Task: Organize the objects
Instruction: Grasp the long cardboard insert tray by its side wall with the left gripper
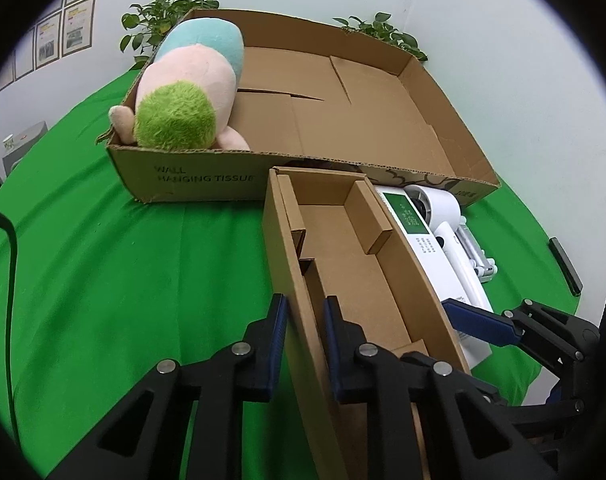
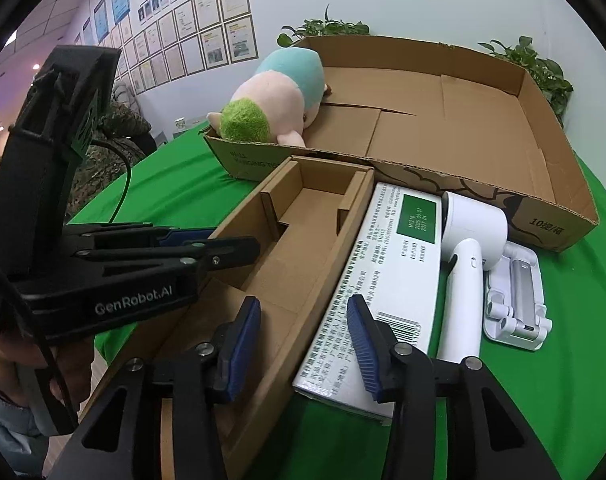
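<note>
1. Left gripper [image 1: 305,312]: clamped on the left wall of the narrow cardboard box [image 1: 343,248], one blue pad outside, one inside.
2. Right gripper [image 2: 303,308]: jaws apart, astride the box's right wall and the near edge of the white carton [image 2: 383,264]; no pad visibly pressing on either.
3. Narrow box: on the green cloth [image 1: 103,260], its far end touching or almost touching the front wall of the large cardboard tray [image 1: 383,120], which fills 12 o'clock in the left view. Plush toy [image 1: 191,88] in the tray's corner at 11 o'clock.
4. Risk, as judged: a one-wall pinch on thin card, so likely to fold or tilt the box if lifted from that side alone.
5. Risk: closing the right jaws here could catch carton and wall together and drag both.
6. Risk: pushing the box forward could ram the tray and shunt it.
7. Only in the right view: the white handheld device [image 2: 475,232] whole, at 2 o'clock, with a white stand [image 2: 515,300] beside it; the hand [image 2: 63,364] under the left tool at 8 o'clock.
8. Only in the left view: both left pads against the wall; the open cloth at 9 o'clock.
</note>
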A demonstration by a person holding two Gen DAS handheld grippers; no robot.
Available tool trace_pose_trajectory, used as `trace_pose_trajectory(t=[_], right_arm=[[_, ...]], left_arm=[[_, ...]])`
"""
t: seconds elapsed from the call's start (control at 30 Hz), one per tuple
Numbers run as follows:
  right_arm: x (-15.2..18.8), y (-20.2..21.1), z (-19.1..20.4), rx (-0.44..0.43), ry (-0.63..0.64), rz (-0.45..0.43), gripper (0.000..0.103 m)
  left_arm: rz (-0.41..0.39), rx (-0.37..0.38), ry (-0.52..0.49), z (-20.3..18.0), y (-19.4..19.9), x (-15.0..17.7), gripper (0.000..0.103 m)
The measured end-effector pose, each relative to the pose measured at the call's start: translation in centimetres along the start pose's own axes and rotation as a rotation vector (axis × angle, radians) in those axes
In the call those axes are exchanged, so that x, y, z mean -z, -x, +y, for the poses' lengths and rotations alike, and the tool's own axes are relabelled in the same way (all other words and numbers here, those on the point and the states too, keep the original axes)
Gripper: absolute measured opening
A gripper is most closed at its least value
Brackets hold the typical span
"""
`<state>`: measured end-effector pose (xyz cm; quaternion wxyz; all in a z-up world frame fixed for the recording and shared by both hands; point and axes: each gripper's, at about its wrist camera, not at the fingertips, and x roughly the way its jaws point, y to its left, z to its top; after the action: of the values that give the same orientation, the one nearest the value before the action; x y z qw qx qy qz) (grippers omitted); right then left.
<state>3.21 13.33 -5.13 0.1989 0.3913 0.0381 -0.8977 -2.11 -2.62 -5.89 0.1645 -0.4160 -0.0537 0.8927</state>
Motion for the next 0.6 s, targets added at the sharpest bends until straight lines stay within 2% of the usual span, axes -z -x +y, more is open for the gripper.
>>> trace_pose_trajectory(t=[0.13,0.27,0.6], right_arm=[[-0.1,0.0,0.4,-0.014,0.005,0.004,0.045],[0.4,0.3,1.5,-0.035,0.023,0.006,0.046],[0.5,-0.2,3.6,-0.089,0.038,0.041,0.046]], left_arm=[[0.007,-0.023,0.037,0.6,1.2,1.0,0.013],[0.005,-0.086,0.065,1.0,2.6,2.1,0.012],[0.006,-0.099,0.153,2.3,4.4,3.6,0.012]])
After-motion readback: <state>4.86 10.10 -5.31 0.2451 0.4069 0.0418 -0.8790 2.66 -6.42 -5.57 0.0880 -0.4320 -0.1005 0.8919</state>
